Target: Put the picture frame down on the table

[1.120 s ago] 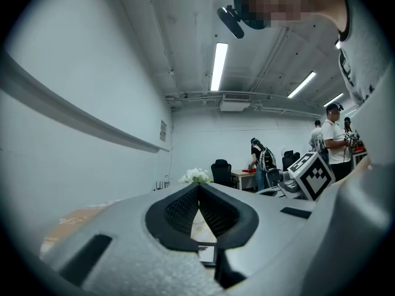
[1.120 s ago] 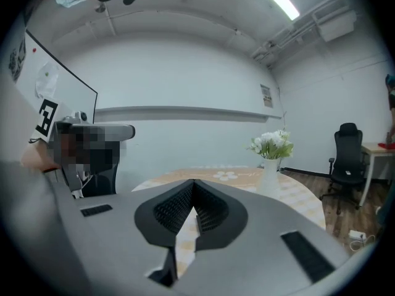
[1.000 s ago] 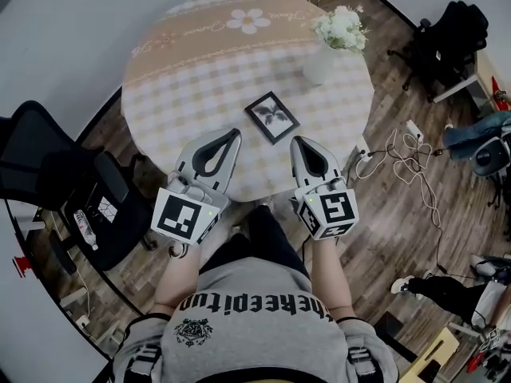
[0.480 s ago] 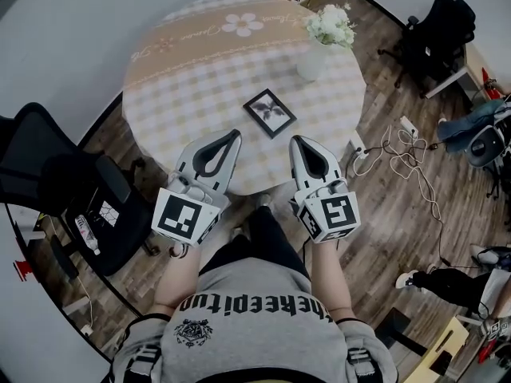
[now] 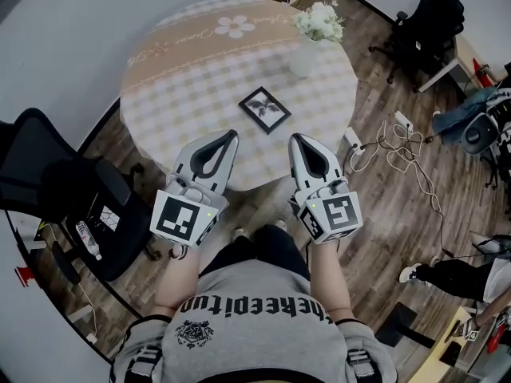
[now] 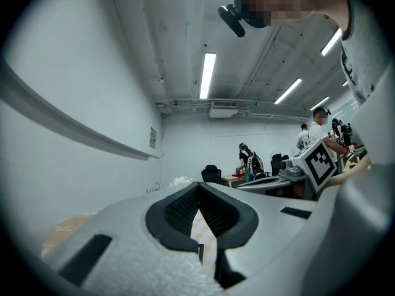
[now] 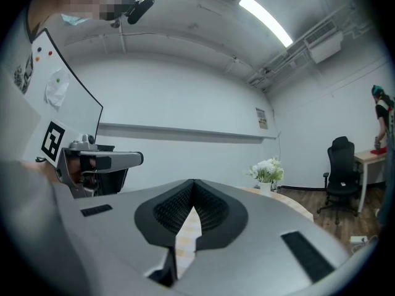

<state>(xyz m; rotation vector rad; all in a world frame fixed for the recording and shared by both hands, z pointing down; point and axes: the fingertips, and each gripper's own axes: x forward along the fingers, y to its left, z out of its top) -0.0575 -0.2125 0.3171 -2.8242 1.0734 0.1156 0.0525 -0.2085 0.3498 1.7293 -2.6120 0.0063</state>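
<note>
The black picture frame (image 5: 264,109) lies flat on the round table's checked cloth (image 5: 184,86), near the table's front right part. Neither gripper touches it. In the head view my left gripper (image 5: 231,135) hovers over the table's near edge, below and left of the frame. My right gripper (image 5: 296,140) hangs just past that edge, below and right of the frame. Both are shut, tips together, with nothing between them. The left gripper view shows shut jaws (image 6: 199,186) pointing level across the room, and the right gripper view shows the same (image 7: 193,183). The frame is hidden in both gripper views.
A white vase of white flowers (image 5: 313,34) stands at the table's far right, also seen as flowers (image 7: 266,171) in the right gripper view. A black office chair (image 5: 56,190) stands left of the table. Cables and a power strip (image 5: 399,146) lie on the wood floor at right. People work at desks (image 6: 250,163) far off.
The table, frame and vase have slid slightly up and left in the head view, as if the person drew back. Both grippers keep their pose and stay shut.
</note>
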